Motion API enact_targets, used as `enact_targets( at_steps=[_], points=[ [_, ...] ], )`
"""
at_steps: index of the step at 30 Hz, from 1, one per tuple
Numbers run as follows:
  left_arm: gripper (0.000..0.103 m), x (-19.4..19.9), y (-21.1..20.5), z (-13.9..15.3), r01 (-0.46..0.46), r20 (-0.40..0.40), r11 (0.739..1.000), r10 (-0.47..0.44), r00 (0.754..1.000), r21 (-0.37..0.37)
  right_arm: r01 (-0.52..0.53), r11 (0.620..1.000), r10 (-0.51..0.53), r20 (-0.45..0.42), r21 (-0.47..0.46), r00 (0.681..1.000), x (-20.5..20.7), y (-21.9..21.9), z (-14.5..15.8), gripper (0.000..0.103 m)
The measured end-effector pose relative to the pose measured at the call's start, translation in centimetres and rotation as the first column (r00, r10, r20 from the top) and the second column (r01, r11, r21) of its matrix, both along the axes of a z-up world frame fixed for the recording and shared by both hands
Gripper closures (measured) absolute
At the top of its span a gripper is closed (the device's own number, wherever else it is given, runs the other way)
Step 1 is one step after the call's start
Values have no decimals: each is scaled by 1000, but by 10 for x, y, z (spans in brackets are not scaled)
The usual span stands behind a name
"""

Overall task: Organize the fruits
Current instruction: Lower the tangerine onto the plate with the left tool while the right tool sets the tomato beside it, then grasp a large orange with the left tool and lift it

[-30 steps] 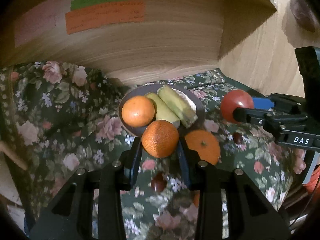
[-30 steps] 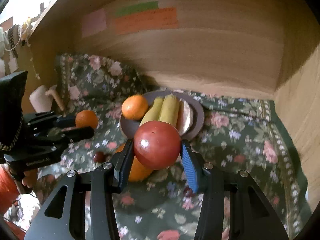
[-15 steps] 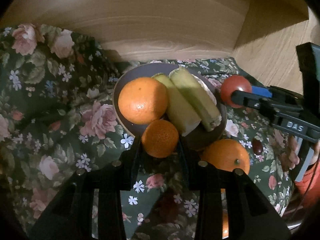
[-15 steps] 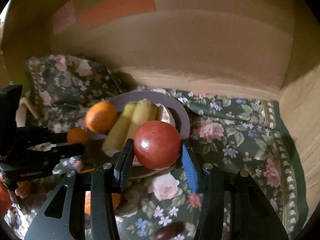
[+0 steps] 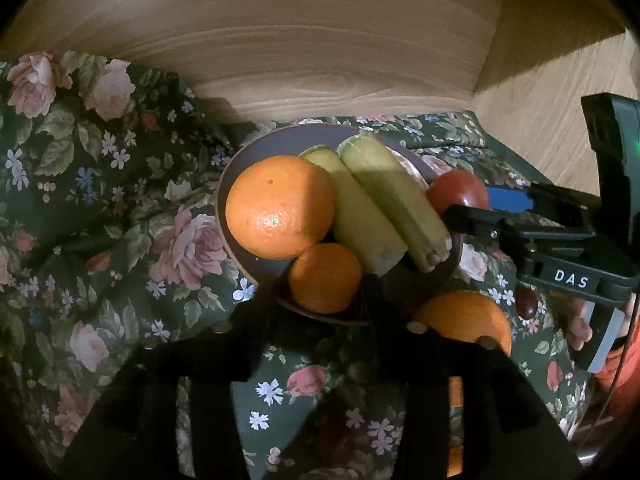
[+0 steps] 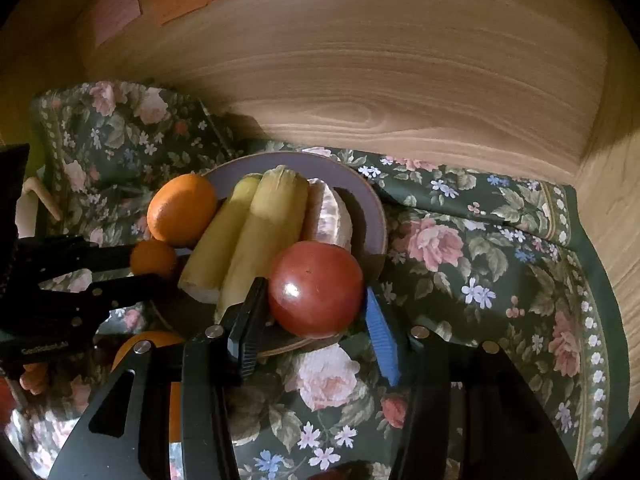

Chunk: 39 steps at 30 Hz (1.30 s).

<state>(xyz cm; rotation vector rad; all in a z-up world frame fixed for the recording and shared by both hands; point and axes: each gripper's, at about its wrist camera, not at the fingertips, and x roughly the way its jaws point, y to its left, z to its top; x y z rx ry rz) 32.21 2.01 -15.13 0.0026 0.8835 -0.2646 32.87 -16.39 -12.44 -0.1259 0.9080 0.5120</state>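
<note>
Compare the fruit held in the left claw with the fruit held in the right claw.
The small orange in the left claw is matte, dimpled and orange; the tomato in the right claw is smooth, glossy and red. The tomato looks larger than the small orange. The small orange sits at the plate's left near edge beside the big orange; the tomato is at its right near edge by the peeled segments. Both are round and gripped over the plate.
</note>
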Motion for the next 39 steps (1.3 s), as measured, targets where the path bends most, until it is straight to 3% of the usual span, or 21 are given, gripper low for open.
enact_targets(
  at_steps=[10, 22, 24, 26, 39],
  points=[
    [49, -12, 5, 13, -9, 39, 1000, 9, 999, 4, 0, 999, 1, -27, 41, 1000, -10, -4, 9, 49],
    [44, -52, -3, 39, 11, 108, 1000, -11, 994, 4, 17, 997, -22, 59, 69, 998, -58, -29, 42, 49],
    [39, -58, -9, 39, 22, 110, 1000, -22, 994, 4, 18, 998, -22, 70, 59, 997, -67, -32, 42, 49],
    [34, -64, -16, 37, 32, 120, 999, -33, 992, 9, 18, 999, -22, 69, 50, 997, -75, -35, 39, 49],
    [34, -66, -53, 3, 114, 17, 993, -114, 993, 21, 35, 999, -35, -55, 0, 998, -90, -46, -16, 49]
  ],
)
